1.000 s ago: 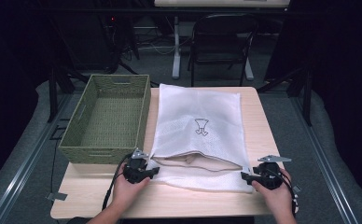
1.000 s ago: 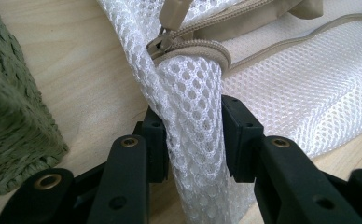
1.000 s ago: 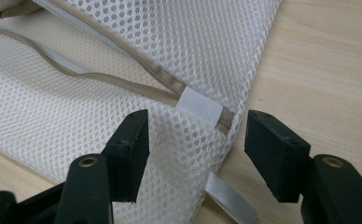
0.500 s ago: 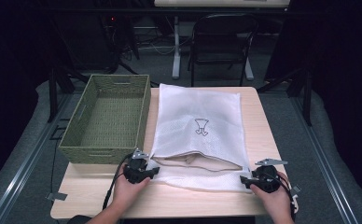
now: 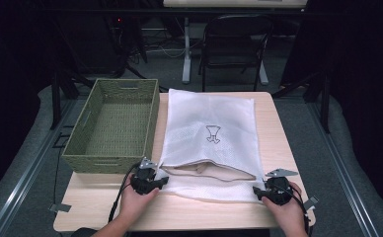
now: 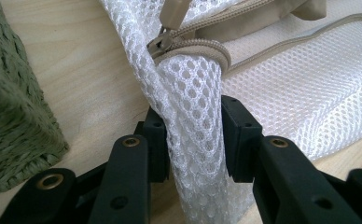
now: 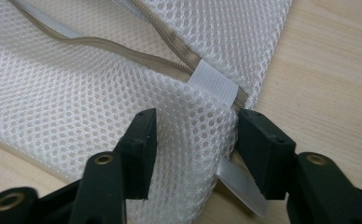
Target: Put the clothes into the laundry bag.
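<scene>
White mesh laundry bag (image 5: 209,131) lying flat on the light wooden table (image 5: 283,143), its long axis running away from the person, with a small dark emblem (image 5: 212,134) printed near its middle. The zippered mouth along the near edge gapes open, showing beige lining between the upper and lower layers. In the left gripper view the beige zipper slider (image 6: 163,44) sits at the end of the zipper tape, just above a bunched fold of mesh.

Left gripper (image 6: 193,140), held in the person's left hand (image 5: 133,205) at the bag's near left corner: both black jaws press against the gathered mesh fold, pinching it between them. Right gripper (image 7: 195,149), held in the right hand (image 5: 290,215) at the near right corner: its jaws stand apart on either side of a raised hump of mesh, and whether both touch the fabric cannot be told. A white fabric tab (image 7: 214,84) covers the zipper's end just beyond these jaws, and a pale strip (image 7: 242,186) projects from beneath the corner.

Green woven basket (image 5: 113,123) stands on the table just beside the bag's left edge, its near corner close to the left gripper. A dark folding chair (image 5: 236,42) stands beyond the table's far edge.
</scene>
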A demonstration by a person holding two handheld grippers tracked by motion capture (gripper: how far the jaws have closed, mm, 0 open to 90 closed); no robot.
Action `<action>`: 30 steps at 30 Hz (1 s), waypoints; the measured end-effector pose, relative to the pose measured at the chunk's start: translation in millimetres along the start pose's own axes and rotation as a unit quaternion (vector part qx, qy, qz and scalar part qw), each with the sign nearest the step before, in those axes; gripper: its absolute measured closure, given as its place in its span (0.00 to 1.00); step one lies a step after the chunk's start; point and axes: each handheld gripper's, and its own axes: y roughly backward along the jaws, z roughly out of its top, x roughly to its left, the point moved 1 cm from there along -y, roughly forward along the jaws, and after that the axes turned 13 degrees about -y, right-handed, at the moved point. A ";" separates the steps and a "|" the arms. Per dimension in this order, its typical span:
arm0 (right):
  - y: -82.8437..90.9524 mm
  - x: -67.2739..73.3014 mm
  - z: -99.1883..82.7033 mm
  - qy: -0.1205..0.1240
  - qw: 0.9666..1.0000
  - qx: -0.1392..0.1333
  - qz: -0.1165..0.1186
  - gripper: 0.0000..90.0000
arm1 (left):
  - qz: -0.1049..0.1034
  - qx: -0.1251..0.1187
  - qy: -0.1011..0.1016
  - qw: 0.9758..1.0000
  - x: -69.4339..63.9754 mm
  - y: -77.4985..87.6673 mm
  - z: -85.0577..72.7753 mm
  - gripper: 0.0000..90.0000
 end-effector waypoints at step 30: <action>-3.6 1.5 10.5 0.023 0.999 0.023 0.033 0.89 | -0.017 0.012 0.008 1.000 1.8 0.2 2.1 0.93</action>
